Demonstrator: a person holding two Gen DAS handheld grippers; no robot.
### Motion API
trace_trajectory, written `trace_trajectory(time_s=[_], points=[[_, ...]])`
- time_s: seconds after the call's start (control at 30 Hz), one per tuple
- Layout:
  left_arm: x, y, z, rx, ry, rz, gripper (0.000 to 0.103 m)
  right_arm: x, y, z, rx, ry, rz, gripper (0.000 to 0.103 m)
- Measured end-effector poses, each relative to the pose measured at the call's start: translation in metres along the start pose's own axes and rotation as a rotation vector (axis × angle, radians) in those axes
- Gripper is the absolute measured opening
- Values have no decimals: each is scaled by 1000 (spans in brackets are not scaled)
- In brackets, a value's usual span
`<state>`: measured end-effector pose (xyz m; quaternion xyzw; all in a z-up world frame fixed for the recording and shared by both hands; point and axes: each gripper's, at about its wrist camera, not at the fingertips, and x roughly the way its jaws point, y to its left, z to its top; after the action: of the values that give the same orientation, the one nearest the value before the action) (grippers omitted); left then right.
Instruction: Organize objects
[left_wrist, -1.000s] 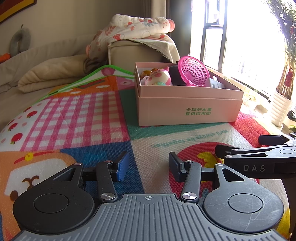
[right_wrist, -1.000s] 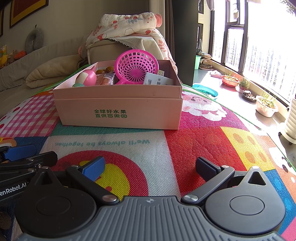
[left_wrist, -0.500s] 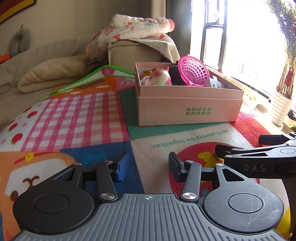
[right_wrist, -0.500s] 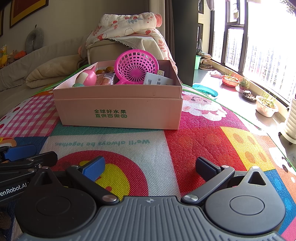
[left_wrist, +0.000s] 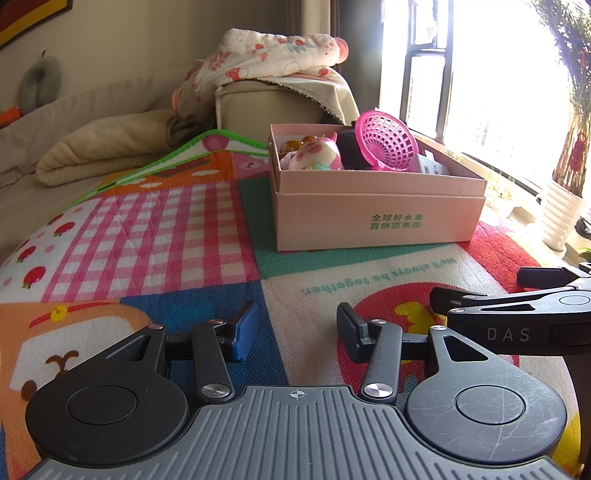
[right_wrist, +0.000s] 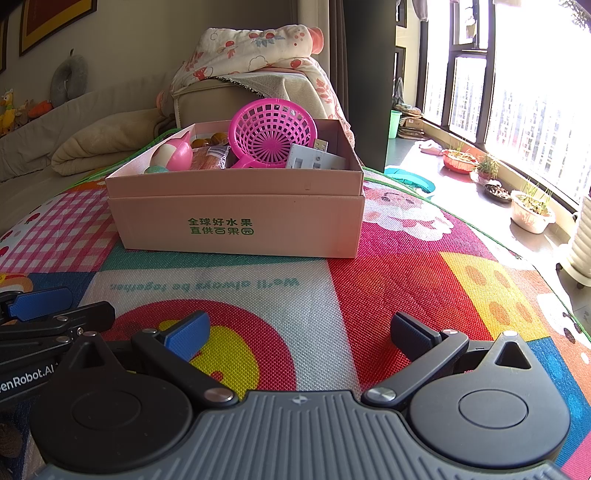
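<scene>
Ahead of you, a colourful patchwork play mat (right_wrist: 388, 273) covers the floor. A beige sofa (left_wrist: 110, 122) runs along the plain cream wall (left_wrist: 147, 40), a floral blanket (right_wrist: 258, 48) heaped on its armrest. Black-framed windows (right_wrist: 465, 74) on your right pour in bright sunlight over potted plants (right_wrist: 532, 210).

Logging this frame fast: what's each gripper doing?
Left gripper: open, holding nothing.
Right gripper: open, holding nothing.
</scene>
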<state>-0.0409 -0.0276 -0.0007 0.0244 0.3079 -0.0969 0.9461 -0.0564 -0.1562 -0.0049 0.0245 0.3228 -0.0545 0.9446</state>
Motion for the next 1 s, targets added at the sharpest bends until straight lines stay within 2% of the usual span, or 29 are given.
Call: trace_trajectory(time_s=[1.0], points=[[0,2,0,-9,3,-9,52,1,-1,0,0,0,0,103]])
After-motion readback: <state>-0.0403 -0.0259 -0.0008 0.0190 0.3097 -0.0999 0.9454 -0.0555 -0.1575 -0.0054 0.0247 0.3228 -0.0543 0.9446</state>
